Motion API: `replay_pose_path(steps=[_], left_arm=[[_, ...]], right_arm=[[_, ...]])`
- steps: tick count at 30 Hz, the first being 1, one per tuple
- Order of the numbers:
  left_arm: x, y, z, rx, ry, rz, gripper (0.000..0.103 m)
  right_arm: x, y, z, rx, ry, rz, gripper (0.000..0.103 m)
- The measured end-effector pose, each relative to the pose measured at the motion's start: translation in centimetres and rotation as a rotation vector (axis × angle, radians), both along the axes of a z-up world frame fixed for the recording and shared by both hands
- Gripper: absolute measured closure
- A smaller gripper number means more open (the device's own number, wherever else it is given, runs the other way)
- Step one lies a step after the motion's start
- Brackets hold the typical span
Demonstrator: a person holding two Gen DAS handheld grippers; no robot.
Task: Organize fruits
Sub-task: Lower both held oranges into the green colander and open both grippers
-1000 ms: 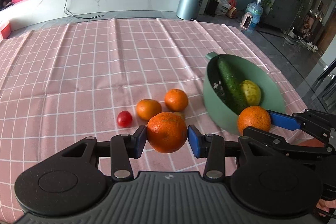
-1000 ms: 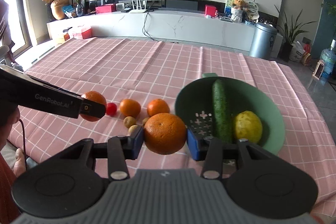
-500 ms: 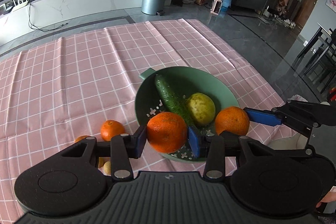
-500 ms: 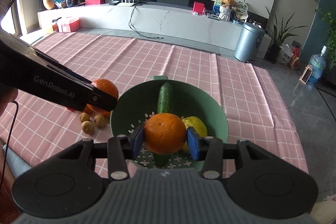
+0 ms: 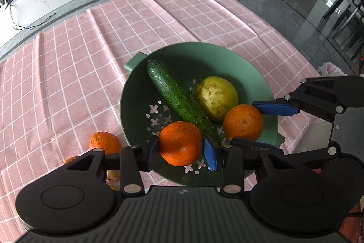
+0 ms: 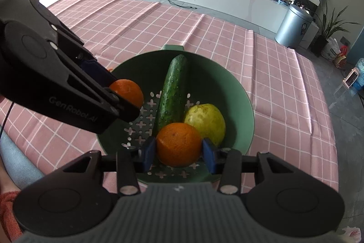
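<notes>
My left gripper (image 5: pixel 180 150) is shut on an orange (image 5: pixel 180 143) and holds it over the near side of the green colander bowl (image 5: pixel 227 56). My right gripper (image 6: pixel 179 152) is shut on a second orange (image 6: pixel 179 144), also over the bowl (image 6: pixel 241 92). Each gripper shows in the other's view: the right one (image 5: pixel 254 122) with its orange (image 5: pixel 243 121), the left one (image 6: pixel 122 92) with its orange (image 6: pixel 129 91). A cucumber (image 5: pixel 179 95) and a yellow-green pear (image 5: pixel 216 97) lie in the bowl.
One more orange (image 5: pixel 103 140) and small brownish fruits (image 5: pixel 112 175) lie on the pink checked tablecloth (image 5: pixel 79 60) left of the bowl. The table's right edge drops to a grey floor; a metal bin (image 6: pixel 293 26) stands beyond the far edge.
Both grippers have moved with their oranges from the loose fruit over to the bowl and have lowered into it. Both stay shut.
</notes>
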State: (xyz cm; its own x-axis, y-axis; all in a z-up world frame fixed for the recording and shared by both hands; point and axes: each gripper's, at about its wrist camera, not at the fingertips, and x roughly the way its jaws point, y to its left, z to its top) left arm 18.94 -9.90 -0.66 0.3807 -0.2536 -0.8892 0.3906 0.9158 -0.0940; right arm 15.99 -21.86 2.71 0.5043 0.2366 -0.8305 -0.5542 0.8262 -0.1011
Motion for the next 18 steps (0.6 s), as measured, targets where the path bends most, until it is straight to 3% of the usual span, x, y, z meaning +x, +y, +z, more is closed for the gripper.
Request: replay_pose_path(steps=[8,14,18], left_arm=[[1.6,-0.5,-1.5,0.042,0.064,-0.022,0.055],[1.8,-1.6,-2.2,0.103,0.063,-0.046,0.055],[1.8,-1.7,-2.7,0.102,0.079,-0.047,0.055]], right_arm=[[1.5,0.8,-1.5,-0.026,0.072,0.044,0.062],[1.8,1.0,-2.1,-0.034,0.097,0.047,0.061],[2.2,0.9,-2.0,-0.032,0.116,0.036,0.061]])
